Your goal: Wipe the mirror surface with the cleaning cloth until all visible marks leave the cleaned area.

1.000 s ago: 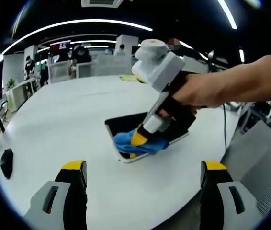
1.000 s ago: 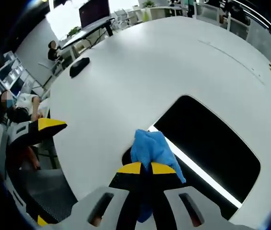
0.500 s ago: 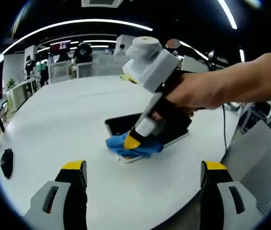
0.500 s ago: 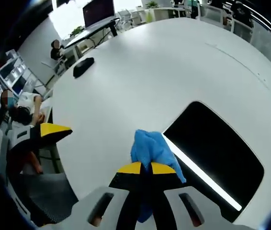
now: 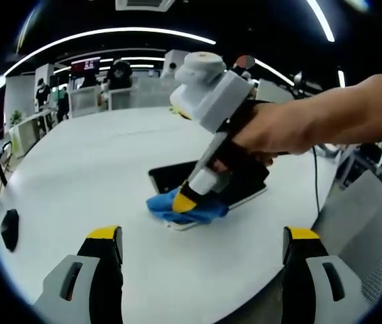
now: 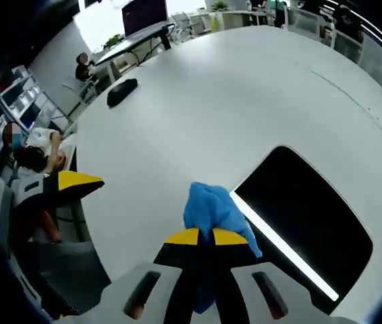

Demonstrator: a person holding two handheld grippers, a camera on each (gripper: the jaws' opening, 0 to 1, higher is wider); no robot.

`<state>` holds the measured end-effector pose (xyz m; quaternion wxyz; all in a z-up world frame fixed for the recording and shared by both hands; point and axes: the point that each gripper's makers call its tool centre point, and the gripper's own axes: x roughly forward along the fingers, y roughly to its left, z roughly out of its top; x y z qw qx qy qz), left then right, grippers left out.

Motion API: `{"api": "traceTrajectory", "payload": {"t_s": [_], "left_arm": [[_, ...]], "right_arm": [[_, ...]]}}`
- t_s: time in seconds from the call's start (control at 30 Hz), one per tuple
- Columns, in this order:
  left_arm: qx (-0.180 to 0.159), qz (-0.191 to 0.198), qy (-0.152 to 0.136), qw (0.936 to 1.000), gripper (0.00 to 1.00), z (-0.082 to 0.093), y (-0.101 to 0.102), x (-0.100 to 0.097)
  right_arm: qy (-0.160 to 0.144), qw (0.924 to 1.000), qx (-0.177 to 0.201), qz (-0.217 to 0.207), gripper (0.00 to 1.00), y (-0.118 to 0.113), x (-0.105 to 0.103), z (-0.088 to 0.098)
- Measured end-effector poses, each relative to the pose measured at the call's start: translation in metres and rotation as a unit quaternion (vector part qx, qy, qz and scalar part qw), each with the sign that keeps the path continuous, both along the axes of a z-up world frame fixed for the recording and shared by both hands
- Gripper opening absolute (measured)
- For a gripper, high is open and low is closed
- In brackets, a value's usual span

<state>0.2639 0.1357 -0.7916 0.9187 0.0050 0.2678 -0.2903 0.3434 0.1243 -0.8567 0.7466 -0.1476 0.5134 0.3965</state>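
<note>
The right gripper is pinching the blue cleaning cloth against the mirror edge on the white table. The left gripper view is showing the hand gripping it; the left gripper, fingers wide, is hovering nearby.

Honestly there's nothing you can read here. The closest thing is the far screen in your left gripper view, which glows red and white, but it's way too small and blurry to make out any words. No labels, brands or numbers readable anywhere else in either view.
</note>
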Motion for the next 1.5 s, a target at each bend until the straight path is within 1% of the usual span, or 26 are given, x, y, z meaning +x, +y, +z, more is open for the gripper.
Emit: {"api": "traceTrajectory", "payload": {"t_s": [0.37, 0.57, 0.73, 0.8, 0.9, 1.0, 1.17, 1.5], "left_arm": [[0.001, 0.002, -0.001, 1.0, 0.99, 0.0, 0.001, 0.0], [0.002, 0.005, 0.0, 1.0, 0.99, 0.0, 0.002, 0.001], [0.003, 0.007, 0.001, 1.0, 0.99, -0.001, 0.003, 0.0], [0.003, 0.007, 0.002, 1.0, 0.99, -0.001, 0.003, 0.0], [0.003, 0.008, 0.003, 1.0, 0.99, -0.001, 0.003, 0.0], [0.005, 0.008, 0.004, 1.0, 0.99, -0.002, 0.003, 0.0], [0.005, 0.008, 0.003, 0.9999, 0.99, -0.002, 0.003, 0.001], [0.005, 0.009, 0.006, 0.9999, 0.99, -0.002, 0.003, 0.001]], "right_arm": [[-0.004, 1.0, 0.004, 0.005, 0.0, 0.0, -0.001, 0.0], [-0.01, 0.9997, 0.02, 0.005, 0.0, -0.001, -0.002, 0.0], [-0.009, 0.9992, 0.033, 0.021, 0.0, -0.001, -0.003, 0.001], [-0.005, 0.9989, 0.04, 0.024, 0.0, -0.002, -0.003, 0.002], [0.015, 0.9982, 0.056, 0.016, 0.0, -0.003, -0.003, 0.003], [0.024, 0.9976, 0.064, 0.016, 0.0, -0.005, -0.003, 0.005], [0.018, 0.9977, 0.056, 0.032, 0.0, -0.004, -0.003, 0.007], [-0.001, 0.9975, 0.032, 0.062, 0.0, -0.007, 0.011, 0.006]]}}
